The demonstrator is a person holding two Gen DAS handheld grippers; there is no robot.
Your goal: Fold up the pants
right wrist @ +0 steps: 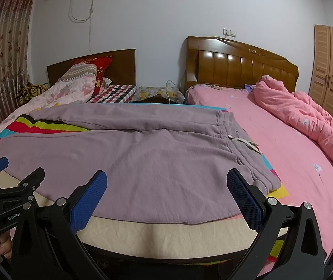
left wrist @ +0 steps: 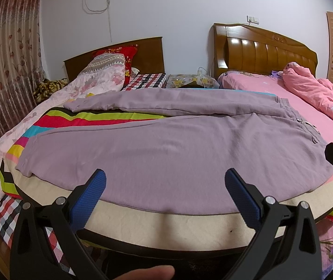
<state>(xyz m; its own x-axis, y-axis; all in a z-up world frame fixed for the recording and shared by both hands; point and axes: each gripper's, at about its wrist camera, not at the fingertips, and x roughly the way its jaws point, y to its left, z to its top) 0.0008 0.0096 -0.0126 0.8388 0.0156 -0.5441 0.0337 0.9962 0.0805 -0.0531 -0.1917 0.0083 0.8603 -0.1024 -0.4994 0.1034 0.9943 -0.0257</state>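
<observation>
Nearest the cameras, the left gripper (left wrist: 165,190) and right gripper (right wrist: 166,191) both gape wide, holding nothing, just short of the near edge. Beyond them the mauve sweatpants (right wrist: 131,154) lie flat across the striped blanket (left wrist: 91,119), waistband (right wrist: 238,144) rightward. Soft, limp and light, probably; pinch cuff and waistband edges.

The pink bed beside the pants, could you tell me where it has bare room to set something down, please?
The pink sheet is bare between the pants' waistband and the bunched pink quilt. Left of the pants it is crowded: striped blanket, floral quilt.
</observation>
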